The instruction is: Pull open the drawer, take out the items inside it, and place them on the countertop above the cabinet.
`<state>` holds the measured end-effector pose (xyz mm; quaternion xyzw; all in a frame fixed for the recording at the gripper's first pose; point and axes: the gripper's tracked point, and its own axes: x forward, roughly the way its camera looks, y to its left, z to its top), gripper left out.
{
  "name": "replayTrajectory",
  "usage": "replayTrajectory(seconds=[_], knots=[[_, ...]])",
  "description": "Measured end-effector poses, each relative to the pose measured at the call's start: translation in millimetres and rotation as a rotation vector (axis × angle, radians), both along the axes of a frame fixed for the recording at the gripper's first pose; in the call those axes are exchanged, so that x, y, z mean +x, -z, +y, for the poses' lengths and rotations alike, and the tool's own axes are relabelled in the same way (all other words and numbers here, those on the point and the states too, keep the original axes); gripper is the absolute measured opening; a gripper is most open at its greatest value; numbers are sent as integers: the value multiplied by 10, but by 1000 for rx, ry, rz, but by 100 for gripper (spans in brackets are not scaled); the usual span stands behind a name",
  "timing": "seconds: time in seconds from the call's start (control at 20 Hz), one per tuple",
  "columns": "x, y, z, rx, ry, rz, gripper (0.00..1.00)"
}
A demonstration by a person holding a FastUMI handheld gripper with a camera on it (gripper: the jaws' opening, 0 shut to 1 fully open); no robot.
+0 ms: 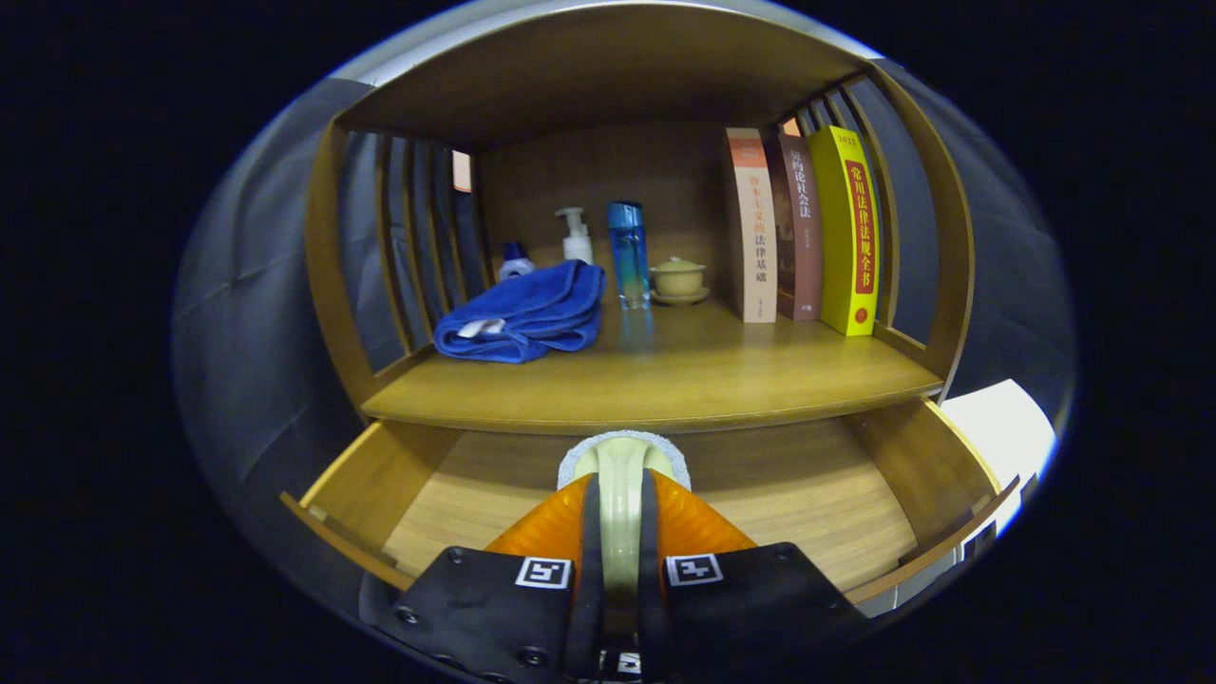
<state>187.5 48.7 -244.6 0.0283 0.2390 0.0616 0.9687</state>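
My gripper [622, 494] is clamped on a pale brush handle [622, 513], lifting it above the open drawer [817, 484] toward the bench [665, 375], near the blue towel [527, 313].

The gripper [622, 494] hides the lower handle of the pale brush [622, 465] clamped between its fingers; only the head rim shows. The folded blue towel [524, 313] covers the base of the small blue-capped bottle [515, 258]. The pulled-out drawer [817, 484] has its front panel cut off. Book spines [798, 223] too small to read reliably.
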Motion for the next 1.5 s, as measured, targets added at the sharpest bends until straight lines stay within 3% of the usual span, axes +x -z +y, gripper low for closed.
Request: replayTrajectory(seconds=[0.2, 0.35, 0.7, 1.0, 1.3, 1.5], knots=[[206, -775, 58, -77, -32, -190, 23], [584, -944, 215, -71, -50, -161, 23], [1420, -439, 202, -92, 26, -47, 23], [1617, -33, 99, -68, 95, 54, 24], [1723, 36, 120, -110, 86, 65, 24], [1688, 198, 84, -109, 95, 108, 30]])
